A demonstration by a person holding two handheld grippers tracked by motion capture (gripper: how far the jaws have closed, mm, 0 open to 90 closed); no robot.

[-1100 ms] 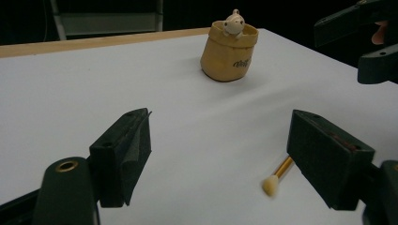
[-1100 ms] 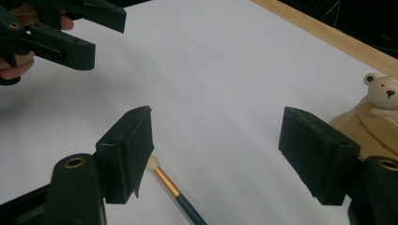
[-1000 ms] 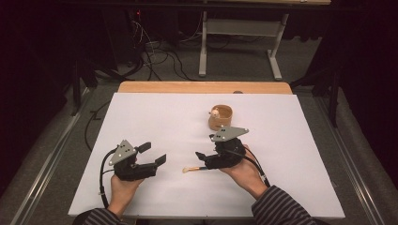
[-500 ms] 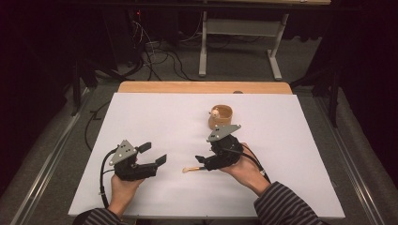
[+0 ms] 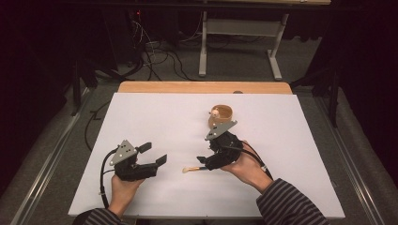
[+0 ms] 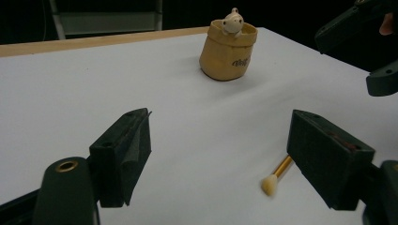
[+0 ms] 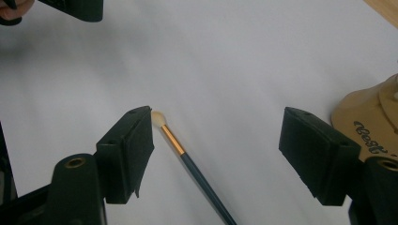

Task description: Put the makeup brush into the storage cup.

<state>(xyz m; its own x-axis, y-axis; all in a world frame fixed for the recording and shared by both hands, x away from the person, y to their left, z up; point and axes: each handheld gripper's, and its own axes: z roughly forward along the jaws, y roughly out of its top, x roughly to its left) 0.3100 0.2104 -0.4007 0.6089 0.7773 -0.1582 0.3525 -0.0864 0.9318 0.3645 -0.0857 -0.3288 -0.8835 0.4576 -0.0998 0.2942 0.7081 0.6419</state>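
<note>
Work in hand: I judged it was picking up the brush (image 7: pixel 187 157), most likely to drop it into the tan pouch (image 6: pixel 228 50).
Brush: it lay flat on the white counter (image 5: pixel 155 112), pale tip toward my left side, dark handle running back under the right hand-held gripper (image 5: pixel 202 162). Nothing gripped it.
Right hand-held gripper: its jaws stood wide apart, straddling the brush; the pale tip sat just beside one jaw in the right gripper view. I read that spread as a line-up for closing across the thin shaft.
Right hand: it cradled the tool from behind, low over the counter and angled toward the middle.
Left hand-held gripper (image 5: pixel 151 154): jaws apart on nothing, resting near the front edge, well apart from the brush. I took it as parked to leave the right side room.
Left hand: wrapped round the body from below, pointed toward the brush tip.
Pouch: it stood upright farther back, a small pale figure (image 6: pixel 232 21) poking out of its mouth, so the opening faced up to receive the handle.
</note>
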